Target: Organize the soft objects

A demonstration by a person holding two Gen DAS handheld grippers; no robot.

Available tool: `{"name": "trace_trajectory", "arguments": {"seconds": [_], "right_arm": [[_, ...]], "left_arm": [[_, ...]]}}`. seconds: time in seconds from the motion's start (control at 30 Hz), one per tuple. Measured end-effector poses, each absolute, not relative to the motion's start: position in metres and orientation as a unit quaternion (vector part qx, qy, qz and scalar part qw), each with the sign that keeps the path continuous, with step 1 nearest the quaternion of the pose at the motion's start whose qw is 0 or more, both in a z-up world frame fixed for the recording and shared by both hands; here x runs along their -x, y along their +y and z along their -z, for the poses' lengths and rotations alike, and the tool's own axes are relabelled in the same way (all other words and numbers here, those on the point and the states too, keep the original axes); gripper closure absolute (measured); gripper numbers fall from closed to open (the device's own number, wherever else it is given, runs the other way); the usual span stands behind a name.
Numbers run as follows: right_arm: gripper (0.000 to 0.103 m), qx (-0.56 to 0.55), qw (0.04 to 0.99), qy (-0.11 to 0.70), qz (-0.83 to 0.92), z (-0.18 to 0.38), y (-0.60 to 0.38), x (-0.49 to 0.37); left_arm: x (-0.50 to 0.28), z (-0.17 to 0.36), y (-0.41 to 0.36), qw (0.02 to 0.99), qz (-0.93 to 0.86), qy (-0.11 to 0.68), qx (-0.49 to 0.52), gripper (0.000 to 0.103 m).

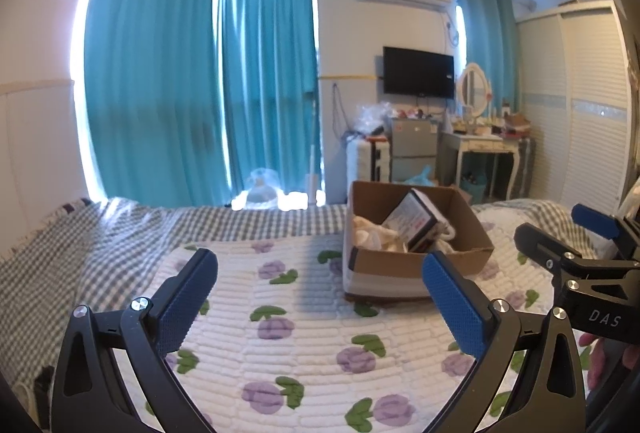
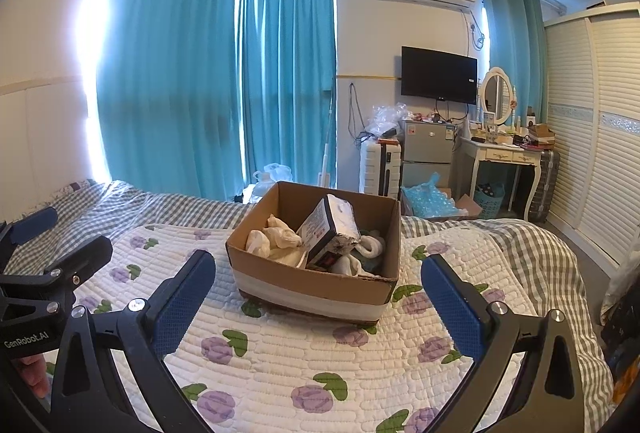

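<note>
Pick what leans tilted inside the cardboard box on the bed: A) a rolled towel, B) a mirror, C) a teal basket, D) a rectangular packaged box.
D: a rectangular packaged box leans at a tilt in the cardboard box, among pale soft cloth items.

cardboard box (image 2: 320, 287) on bed quilt (image 2: 280, 365), packet (image 2: 330, 235) and cloths (image 2: 276, 243) inside

Legible markings: two found, both on tool bodies.
"DAS" is printed in white on the black body of the right tool (image 1: 576, 233); "GenRobot.AI" in white on the black body of the left tool (image 2: 52, 233). Print on the tilted packet (image 2: 326, 233) in the cardboard box (image 2: 316, 287) is unreadable.
</note>
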State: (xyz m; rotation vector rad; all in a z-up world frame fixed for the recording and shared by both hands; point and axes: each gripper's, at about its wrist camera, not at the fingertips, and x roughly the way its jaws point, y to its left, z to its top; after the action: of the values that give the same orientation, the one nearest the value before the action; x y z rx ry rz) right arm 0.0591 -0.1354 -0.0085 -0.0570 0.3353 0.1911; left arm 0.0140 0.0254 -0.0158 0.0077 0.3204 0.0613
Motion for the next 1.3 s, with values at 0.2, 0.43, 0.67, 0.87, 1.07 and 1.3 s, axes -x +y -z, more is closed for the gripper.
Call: {"name": "trace_trajectory", "arguments": {"seconds": [0.2,0.43,0.67,0.87,1.07,1.3], "right_arm": [[0.000,0.029,0.981,0.166,-0.093,0.0075,-0.1351,-0.0584],[0.000,0.032,0.982,0.164,-0.091,0.0070,-0.1335,-0.0581],[0.000,0.032,0.982,0.164,-0.090,0.0070,-0.1329,-0.0579],[0.000,0.032,0.982,0.164,-0.090,0.0071,-0.1330,-0.0579],[0.000,0.032,0.982,0.164,-0.091,0.0071,-0.1325,-0.0573],[0.000,0.033,0.981,0.165,-0.091,0.0094,-0.1317,-0.0564]], "left_arm": [[-0.0140,0.0159,0.0261,0.986,-0.032,0.162,-0.003,0.000],[-0.0136,0.0166,0.0278,0.986,-0.039,0.162,-0.002,0.000],[-0.0134,0.0164,0.0289,0.986,-0.040,0.162,-0.001,0.000],[-0.0131,0.0159,0.0291,0.986,-0.039,0.162,-0.001,0.000],[-0.0136,0.0155,0.0296,0.986,-0.040,0.162,-0.001,0.000],[-0.0140,0.0158,0.0303,0.986,-0.041,0.161,-0.002,0.000]]}}
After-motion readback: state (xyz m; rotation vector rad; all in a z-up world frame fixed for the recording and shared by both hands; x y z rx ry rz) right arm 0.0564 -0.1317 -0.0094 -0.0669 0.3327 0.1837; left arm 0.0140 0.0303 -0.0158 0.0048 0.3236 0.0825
